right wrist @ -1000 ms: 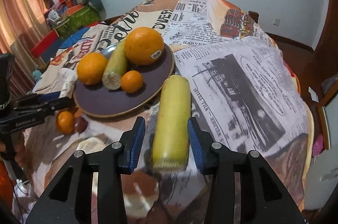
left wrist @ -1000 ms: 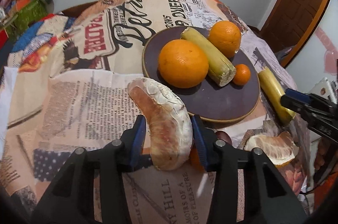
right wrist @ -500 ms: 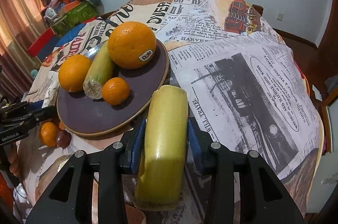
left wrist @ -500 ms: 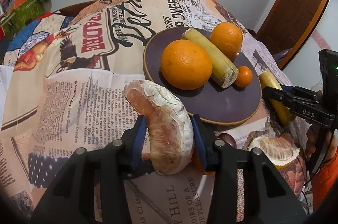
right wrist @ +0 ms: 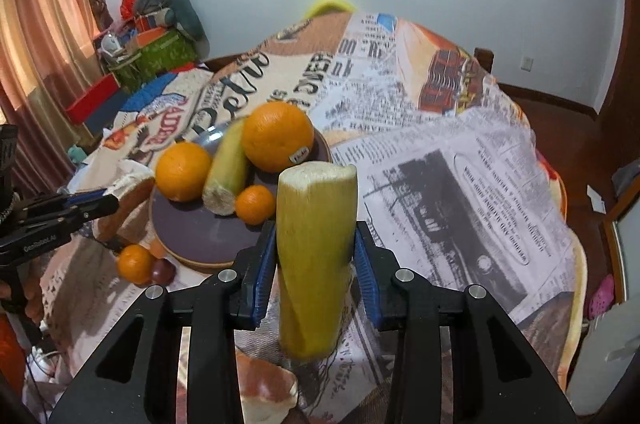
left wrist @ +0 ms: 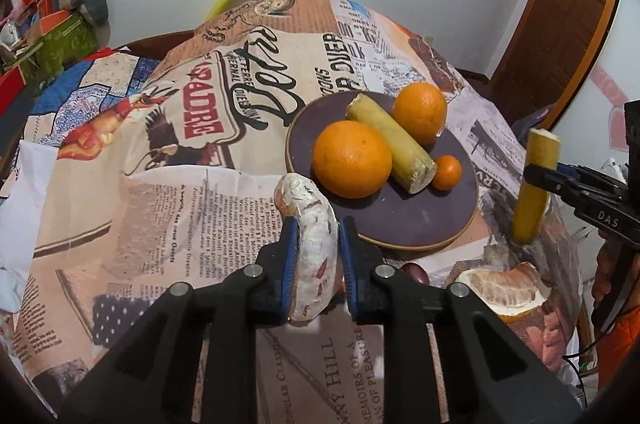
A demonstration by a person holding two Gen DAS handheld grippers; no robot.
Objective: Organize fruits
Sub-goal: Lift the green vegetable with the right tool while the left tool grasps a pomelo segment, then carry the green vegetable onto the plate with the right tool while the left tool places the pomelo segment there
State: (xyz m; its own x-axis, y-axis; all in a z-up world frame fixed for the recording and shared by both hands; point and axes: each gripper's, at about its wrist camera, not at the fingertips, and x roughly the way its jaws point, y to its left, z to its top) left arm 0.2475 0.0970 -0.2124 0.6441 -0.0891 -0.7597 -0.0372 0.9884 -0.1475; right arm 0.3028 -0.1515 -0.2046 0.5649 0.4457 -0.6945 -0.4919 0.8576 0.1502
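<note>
Up comes the yellow sugarcane piece (right wrist: 316,256) off the cloth, now standing nearly upright in the right gripper (right wrist: 316,264), blue pads clamped on its smooth waxy sides, fibrous pale cut end on top. Over on the left, the left gripper (left wrist: 316,264) is pinched tight on a curved pomelo segment (left wrist: 310,244), white and pithy with pink flesh showing, lifted just short of the dark round plate (left wrist: 408,224). That plate holds two dimpled oranges (left wrist: 352,159), a small tangerine (left wrist: 447,172) and another sugarcane stick (left wrist: 390,143) on the newspaper-print tablecloth (left wrist: 168,207).
</note>
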